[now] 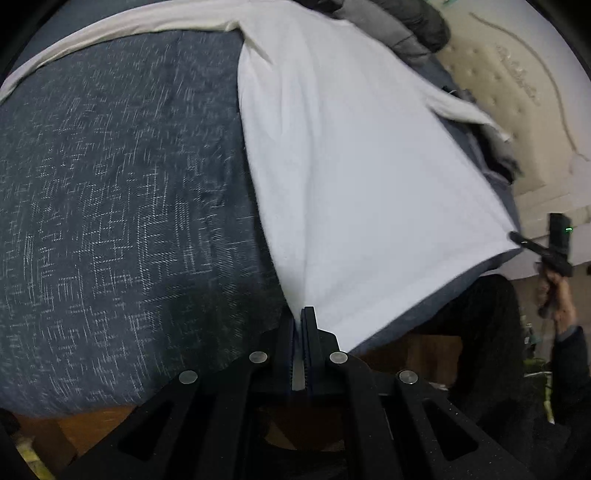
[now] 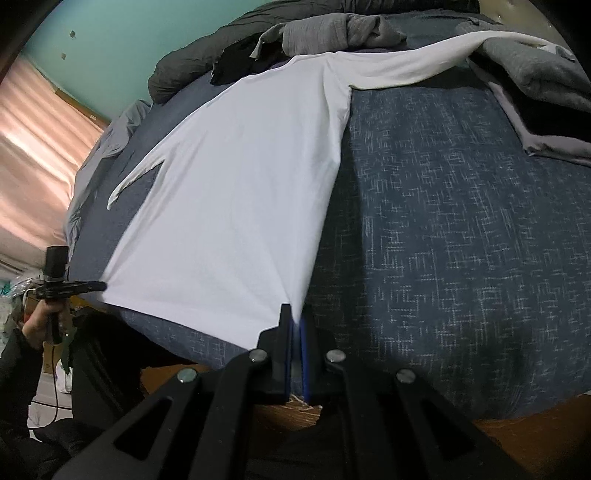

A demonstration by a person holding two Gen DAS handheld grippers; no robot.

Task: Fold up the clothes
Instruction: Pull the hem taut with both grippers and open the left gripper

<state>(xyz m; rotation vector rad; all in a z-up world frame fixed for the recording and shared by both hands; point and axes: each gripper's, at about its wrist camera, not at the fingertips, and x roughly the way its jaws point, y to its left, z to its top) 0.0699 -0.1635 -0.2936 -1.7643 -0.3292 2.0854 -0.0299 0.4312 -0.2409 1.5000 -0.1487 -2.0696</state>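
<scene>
A white long-sleeved shirt (image 1: 351, 184) lies spread on a dark blue patterned bedcover (image 1: 110, 203), hem toward me. My left gripper (image 1: 303, 314) is shut on one hem corner, lifting it slightly off the cover. My right gripper (image 2: 295, 314) is shut on the other hem corner of the shirt (image 2: 240, 184). Each gripper also shows in the other's view: the right gripper (image 1: 517, 238) at the far corner, the left gripper (image 2: 99, 285) likewise, both held by a hand (image 2: 40, 325). One sleeve (image 2: 406, 62) stretches out sideways; the other sleeve (image 2: 133, 177) lies along the body.
Grey clothes (image 2: 332, 33) and a dark duvet (image 2: 192, 62) are piled beyond the collar. Another grey garment (image 2: 535, 74) lies on the bed at the right. A bare mattress (image 1: 517, 92) leans beside the bed. The wooden bed frame (image 2: 517, 435) runs under the cover's near edge.
</scene>
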